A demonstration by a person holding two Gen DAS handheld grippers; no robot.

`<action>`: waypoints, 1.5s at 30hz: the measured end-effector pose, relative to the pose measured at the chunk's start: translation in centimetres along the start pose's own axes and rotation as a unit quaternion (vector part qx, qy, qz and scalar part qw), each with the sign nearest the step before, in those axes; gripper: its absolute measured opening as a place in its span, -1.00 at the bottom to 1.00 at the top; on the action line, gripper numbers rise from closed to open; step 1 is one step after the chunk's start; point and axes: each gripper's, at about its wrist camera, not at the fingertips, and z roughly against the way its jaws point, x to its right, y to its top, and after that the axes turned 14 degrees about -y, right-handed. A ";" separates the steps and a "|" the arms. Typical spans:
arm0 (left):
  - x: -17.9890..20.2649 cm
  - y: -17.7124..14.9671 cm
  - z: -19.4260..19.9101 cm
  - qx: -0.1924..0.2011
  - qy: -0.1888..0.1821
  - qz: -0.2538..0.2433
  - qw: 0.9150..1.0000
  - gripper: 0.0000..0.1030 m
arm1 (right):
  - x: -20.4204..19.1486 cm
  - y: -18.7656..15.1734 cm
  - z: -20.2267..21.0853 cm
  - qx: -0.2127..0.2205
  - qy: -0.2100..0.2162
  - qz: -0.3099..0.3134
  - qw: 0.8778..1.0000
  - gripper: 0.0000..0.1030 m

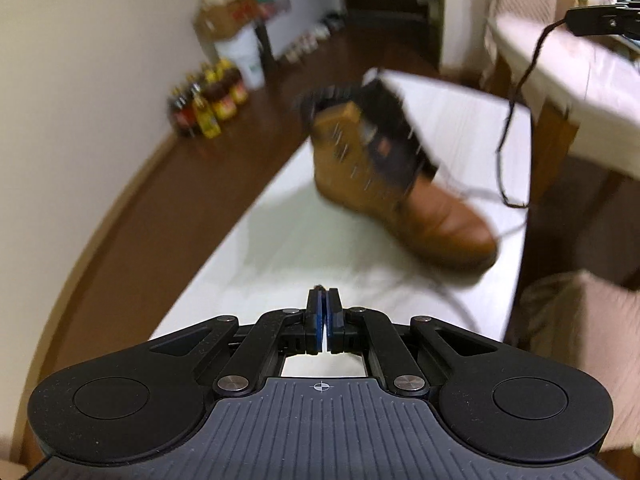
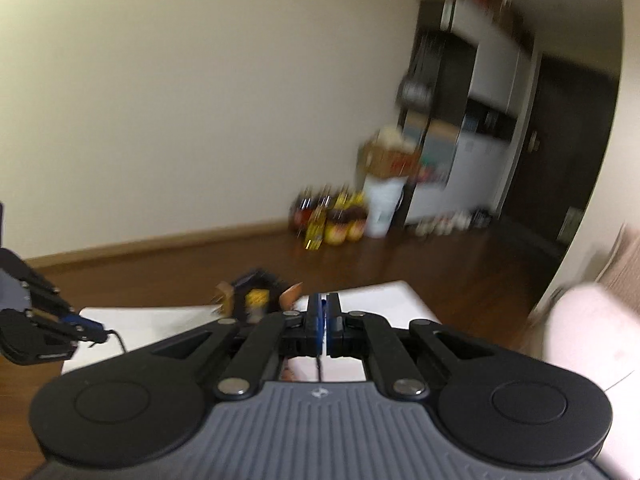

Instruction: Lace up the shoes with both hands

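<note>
Laces are what we must handle here: thin, limp and light, they slide through a loose pinch, so we judge the stiff tip or a short stretch near it the best place to take hold. From the left, the left claw [image 1: 322, 295] has its pads nearly together, and a dark speck at the tips may be lace; in the right wrist view a dark strand does run from that claw [image 2: 94, 332] over the near edge of the tabletop [image 1: 280, 232]. The boot [image 1: 400, 184] stands toward the right edge of the white tabletop, toe to the right, tongue pulled open and eyelets unlaced as far as the blur lets us see. Its leather looks stiff and fairly heavy, so we judge it will stay put under a gentle pull. At far right the right claw [image 1: 588, 22] is pinched tight on the lace [image 1: 516, 100], which hangs slack down to the boot. Bottles [image 1: 208, 104] on the floor by the wall hold dark and yellow liquids.
</note>
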 end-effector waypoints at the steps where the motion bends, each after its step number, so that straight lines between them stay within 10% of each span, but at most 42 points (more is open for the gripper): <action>1: -1.1 -0.5 -1.3 -0.015 -0.011 0.000 1.000 -0.95 | -2.1 -0.7 -2.0 -0.019 0.002 0.006 1.000 -0.96; 10: -5.2 -4.2 -7.0 -0.121 -0.077 0.009 0.990 -0.58 | -7.4 -5.3 -10.2 -0.115 0.040 -0.013 0.992 -0.96; 17: -1.2 -0.6 -7.1 -0.075 -0.091 -0.122 0.986 -0.58 | -8.1 -5.5 -11.2 -0.174 0.099 -0.001 0.980 -0.96; 26: 4.6 4.3 -8.3 -0.031 -0.184 -0.286 0.940 -0.58 | -7.3 -2.7 -12.9 -0.201 0.221 0.124 0.946 -0.95; 32: 6.0 6.4 -8.7 -0.023 -0.195 -0.302 0.933 -0.85 | -6.7 -2.4 -13.7 -0.204 0.250 0.154 0.934 -0.95; 38: 4.6 6.6 -8.5 -0.011 -0.198 -0.221 0.955 -0.94 | -5.5 -2.8 -14.5 -0.219 0.263 0.115 0.932 -0.76; 41: 1.5 6.3 -7.9 0.014 -0.189 -0.060 0.980 -0.94 | -3.3 -3.7 -15.1 -0.248 0.246 0.009 0.937 -0.62; 44: -1.2 5.1 -7.0 0.040 -0.169 0.085 0.981 -0.94 | -1.1 -6.2 -15.8 -0.302 0.233 -0.158 0.911 -0.62; 45: -1.8 4.6 -6.7 0.046 -0.166 0.121 0.978 -0.94 | -0.4 -7.9 -16.0 -0.325 0.231 -0.247 0.883 -0.62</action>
